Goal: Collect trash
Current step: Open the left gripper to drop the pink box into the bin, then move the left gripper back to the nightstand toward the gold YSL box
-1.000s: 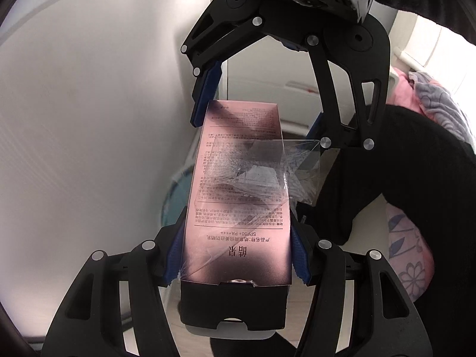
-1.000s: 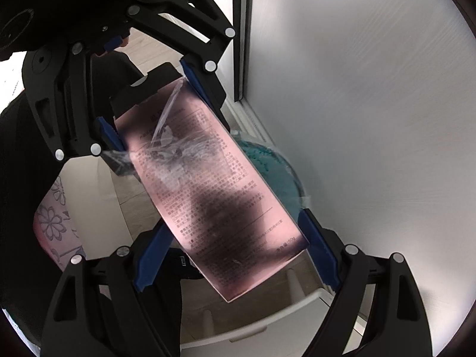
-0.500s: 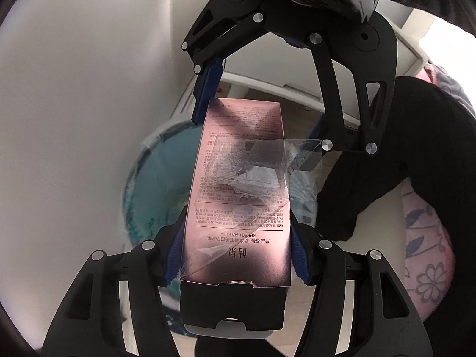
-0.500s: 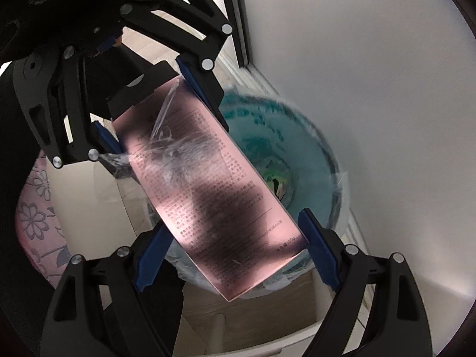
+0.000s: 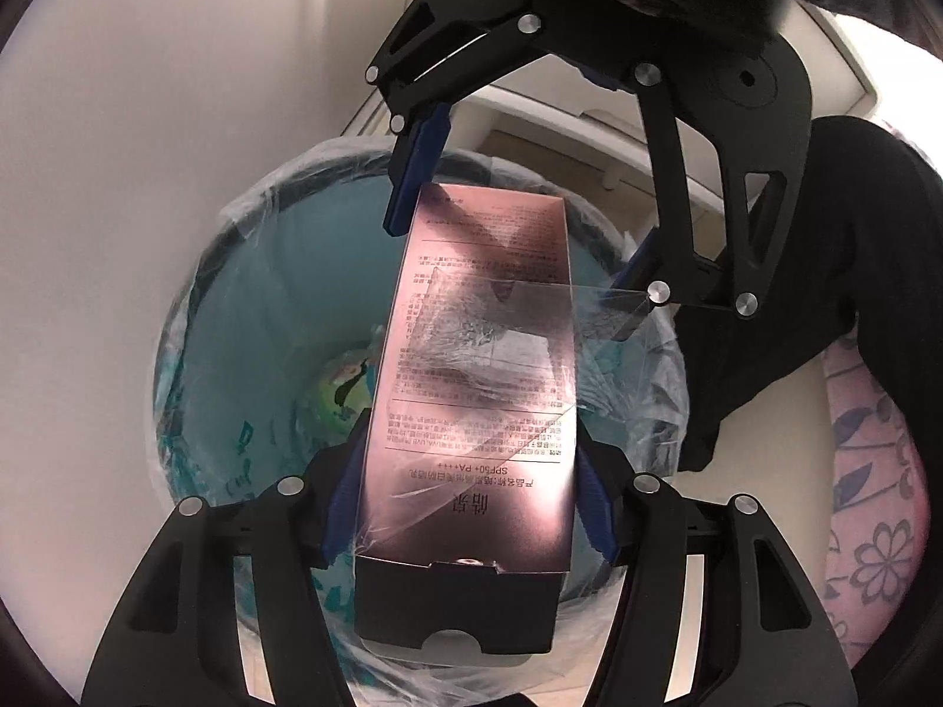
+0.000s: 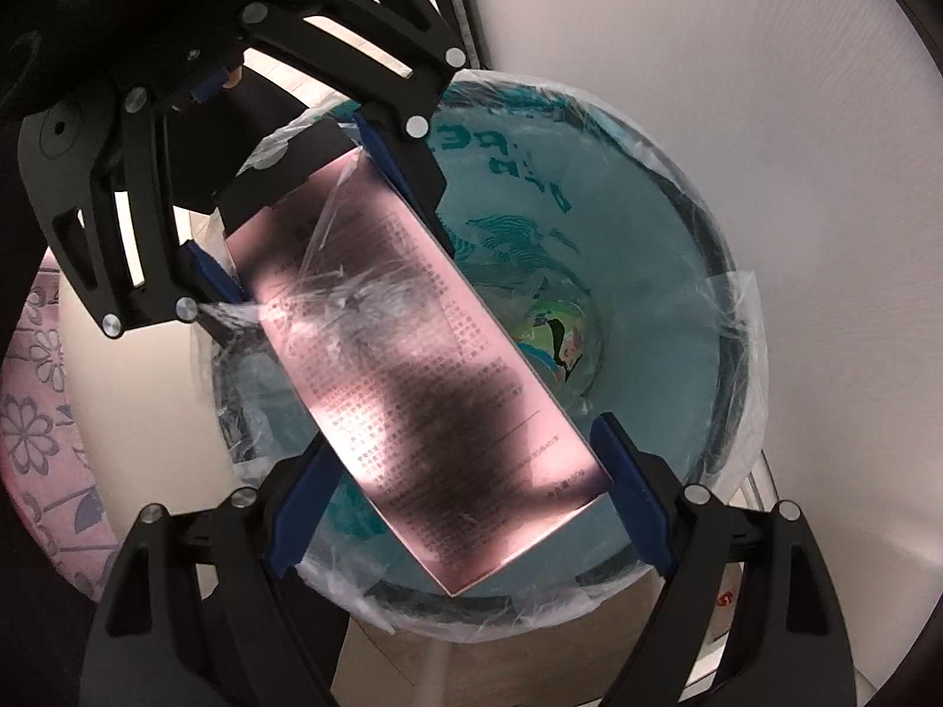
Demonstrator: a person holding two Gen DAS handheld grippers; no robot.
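A pink printed carton (image 5: 477, 353) with torn clear wrap on it hangs over a round bin (image 5: 247, 206) lined with a teal bag. My left gripper (image 5: 468, 459) is shut on the carton's near end, its blue pads pressed on both sides. My right gripper (image 5: 521, 230) faces it from above, open around the far end: one pad is at the carton's corner, the other stands off it. From the right wrist the carton (image 6: 412, 365) runs slantwise between the right gripper (image 6: 462, 448) and the left gripper (image 6: 306, 218). A colourful wrapper (image 6: 560, 330) lies at the bin's (image 6: 731, 271) bottom.
A white wall (image 6: 795, 118) stands close beside the bin. White furniture with a drawer (image 5: 560, 112) is behind it. A person's dark clothing (image 5: 825, 294) and pink floral fabric (image 5: 872, 471) are on the right. Pale wood floor (image 6: 401, 660) shows under the bin.
Both grippers have come down together with the carton. The bin, barely visible a second ago, now fills the view under the carton. The grip on the carton looks unchanged.
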